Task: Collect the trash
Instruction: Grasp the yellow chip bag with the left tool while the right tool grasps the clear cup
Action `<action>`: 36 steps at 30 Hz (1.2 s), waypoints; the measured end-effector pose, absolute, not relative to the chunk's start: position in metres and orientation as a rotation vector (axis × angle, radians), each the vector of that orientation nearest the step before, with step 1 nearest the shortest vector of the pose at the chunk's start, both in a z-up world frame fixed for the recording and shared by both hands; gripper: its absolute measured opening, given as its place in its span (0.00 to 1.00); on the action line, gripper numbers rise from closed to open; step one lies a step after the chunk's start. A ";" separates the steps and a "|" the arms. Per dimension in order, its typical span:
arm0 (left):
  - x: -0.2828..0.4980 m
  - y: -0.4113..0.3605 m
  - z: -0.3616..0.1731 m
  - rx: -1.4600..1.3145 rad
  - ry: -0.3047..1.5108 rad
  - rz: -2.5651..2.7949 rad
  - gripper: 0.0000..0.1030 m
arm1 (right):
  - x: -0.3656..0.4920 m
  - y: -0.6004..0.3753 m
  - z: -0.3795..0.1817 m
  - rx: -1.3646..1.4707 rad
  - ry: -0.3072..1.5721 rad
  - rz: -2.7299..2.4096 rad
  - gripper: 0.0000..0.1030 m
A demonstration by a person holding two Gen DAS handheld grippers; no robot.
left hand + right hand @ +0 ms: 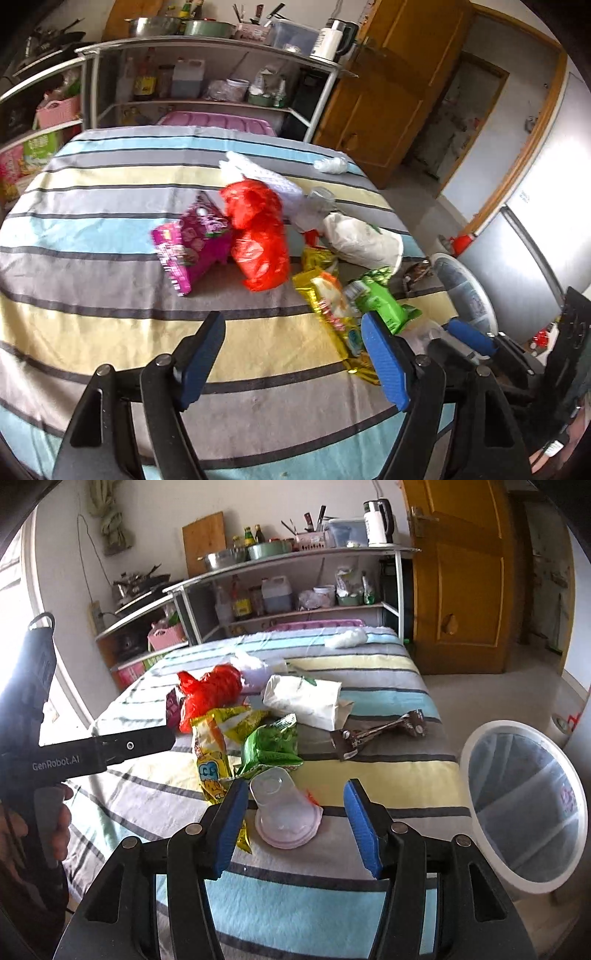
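A table under a striped cloth [110,236] fills both views, with the trash heaped near its middle. In the left wrist view the left gripper [295,354] sits at the bottom of the frame with its blue-padded fingers [201,360] spread wide and nothing between them but bare cloth. Above it, at the frame's centre, lie a magenta packet [188,245], a red plastic bag [258,236] touching its right side, a white paper bag [364,240] further right, and a yellow wrapper [332,314] with a green wrapper [380,301] lying on it, just above the right-hand pad. In the right wrist view the right gripper [295,827] is at the bottom centre, fingers apart, and a clear plastic cup [282,808] lies tipped on its side between them; the left pad is just beside the cup, the right pad stands clear of it. A brown wrapper [380,733] lies right of centre, and a white bin [524,805] with a clear liner stands at the right edge, beside the table. A crumpled white tissue [347,638] lies at the table's far end.
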State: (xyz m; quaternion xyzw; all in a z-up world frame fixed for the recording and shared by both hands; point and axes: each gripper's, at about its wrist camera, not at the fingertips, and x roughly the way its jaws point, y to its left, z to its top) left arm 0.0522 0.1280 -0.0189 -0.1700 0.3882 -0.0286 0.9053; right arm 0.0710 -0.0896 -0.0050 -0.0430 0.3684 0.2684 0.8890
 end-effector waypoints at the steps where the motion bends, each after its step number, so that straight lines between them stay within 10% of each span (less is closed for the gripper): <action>1: 0.055 0.126 -0.021 -0.352 0.807 -0.073 0.76 | 0.072 -0.089 -0.006 -0.093 0.771 0.554 0.53; 9: 0.074 0.115 -0.033 -0.351 0.850 -0.088 0.76 | 0.081 -0.092 -0.012 -0.085 0.802 0.550 0.52; 15: 0.078 0.110 -0.038 -0.355 0.864 -0.081 0.72 | 0.083 -0.096 -0.015 -0.081 0.808 0.545 0.32; 36: 0.078 0.097 -0.034 -0.328 0.865 -0.094 0.19 | 0.080 -0.113 -0.006 -0.021 0.769 0.530 0.30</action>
